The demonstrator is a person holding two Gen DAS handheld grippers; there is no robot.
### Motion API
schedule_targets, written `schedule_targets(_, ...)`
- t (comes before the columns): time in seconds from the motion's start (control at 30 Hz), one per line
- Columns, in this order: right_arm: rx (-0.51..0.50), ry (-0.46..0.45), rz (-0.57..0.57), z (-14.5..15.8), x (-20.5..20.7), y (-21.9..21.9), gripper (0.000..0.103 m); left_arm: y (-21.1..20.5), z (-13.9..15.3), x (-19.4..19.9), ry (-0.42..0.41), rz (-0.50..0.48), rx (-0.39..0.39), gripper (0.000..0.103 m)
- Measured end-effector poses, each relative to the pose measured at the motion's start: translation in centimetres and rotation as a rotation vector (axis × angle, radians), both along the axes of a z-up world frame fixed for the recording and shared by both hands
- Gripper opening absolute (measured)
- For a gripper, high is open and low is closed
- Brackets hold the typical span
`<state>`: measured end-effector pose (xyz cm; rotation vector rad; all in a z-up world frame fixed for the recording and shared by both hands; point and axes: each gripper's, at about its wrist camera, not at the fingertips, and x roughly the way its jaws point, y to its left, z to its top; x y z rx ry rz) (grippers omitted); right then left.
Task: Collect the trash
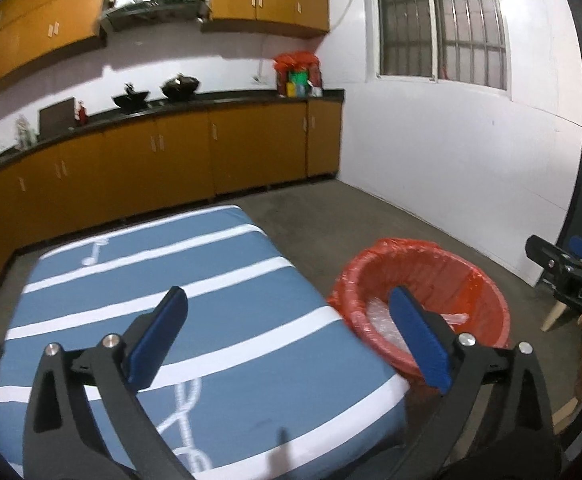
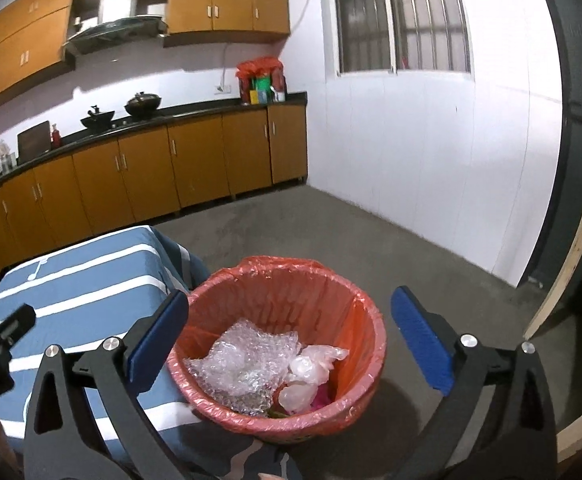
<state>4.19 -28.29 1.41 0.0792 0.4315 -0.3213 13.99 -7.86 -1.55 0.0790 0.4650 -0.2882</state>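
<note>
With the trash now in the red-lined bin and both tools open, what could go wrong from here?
1. The bin stands right against the striped table; a swing of the right tool might knock it.
2. The light bubble wrap and clear plastic lie loose on top and might spring up.
3. The left tool is close to the right one and they might collide.
</note>
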Motion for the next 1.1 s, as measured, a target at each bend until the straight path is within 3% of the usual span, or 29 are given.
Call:
schedule_targets(0.13, -0.050, -0.004, 0.012, 0.4, -1.0, 1.8, 0.101, 1.7, 0.4, -1.6, -0.021, 0.057, 0.018, 0.099)
schedule_targets(0.33, -0.041, -0.003, 0.034, 0.3, -2.0, 3.2, 0.101, 3.9, 0.8, -3.8, -0.042, 0.126, 0.023, 0.099)
schedule_targets(1.1, -0.049, -0.018, 0.071, -0.5, -6.7, 7.3, 0.101, 8.1, 0.6, -10.3, -0.053, 0.226, -0.034, 0.099)
